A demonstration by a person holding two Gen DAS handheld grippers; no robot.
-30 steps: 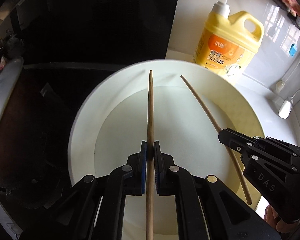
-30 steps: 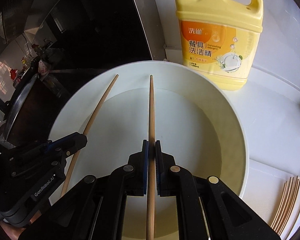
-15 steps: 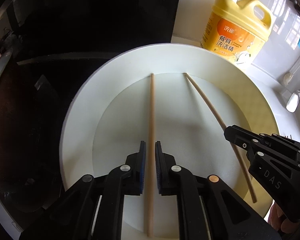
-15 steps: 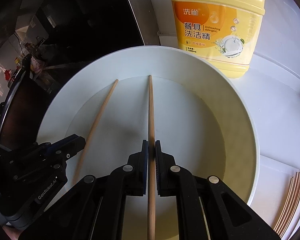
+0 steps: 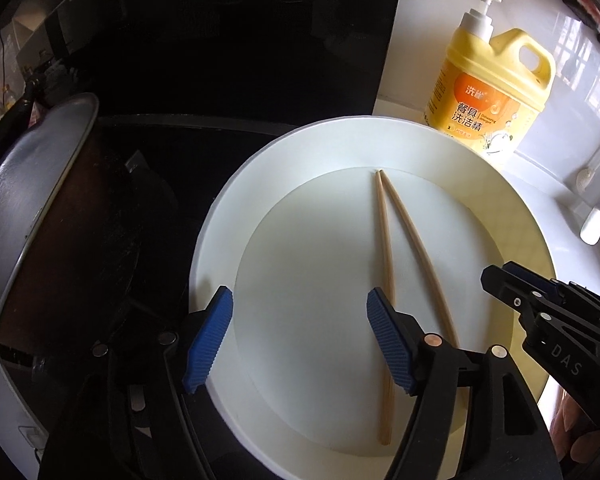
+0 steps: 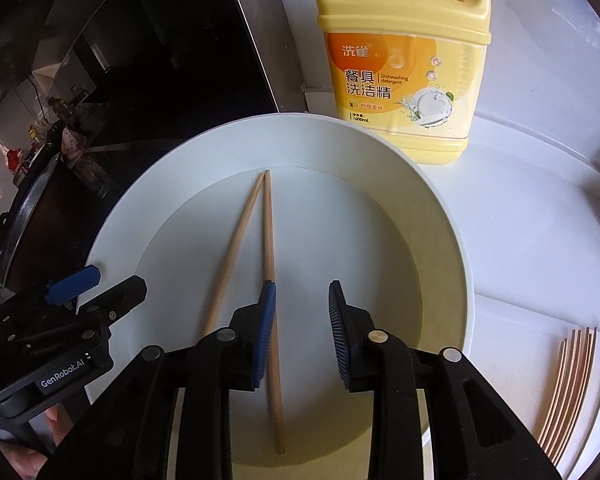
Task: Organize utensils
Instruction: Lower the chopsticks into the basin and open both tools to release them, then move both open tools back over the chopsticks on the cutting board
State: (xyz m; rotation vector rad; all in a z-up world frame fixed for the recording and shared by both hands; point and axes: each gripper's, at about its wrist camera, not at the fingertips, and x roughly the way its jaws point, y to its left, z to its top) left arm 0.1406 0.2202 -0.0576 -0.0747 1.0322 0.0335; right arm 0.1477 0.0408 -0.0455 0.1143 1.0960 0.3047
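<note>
Opening on both sides — left gripper [image 5: 300, 336] spread wide, right gripper [image 6: 300, 332] parting, nothing pinched by either. Chopsticks [image 6: 266, 248] lying flat in the white bowl [image 5: 220, 216], far tips touching, near ends splayed. Risk on withdrawal: right gripper's inner pad close beside one stick, liable to drag it. Spare chopsticks [image 6: 572, 380] on the counter visible only from the right wrist — pan [image 5: 32, 184] only from the left.

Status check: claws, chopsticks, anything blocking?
Left claw and right claw opening, nothing gripped. Two wooden chopsticks lying in round white bowl, far tips touching. Nothing in the way.
</note>
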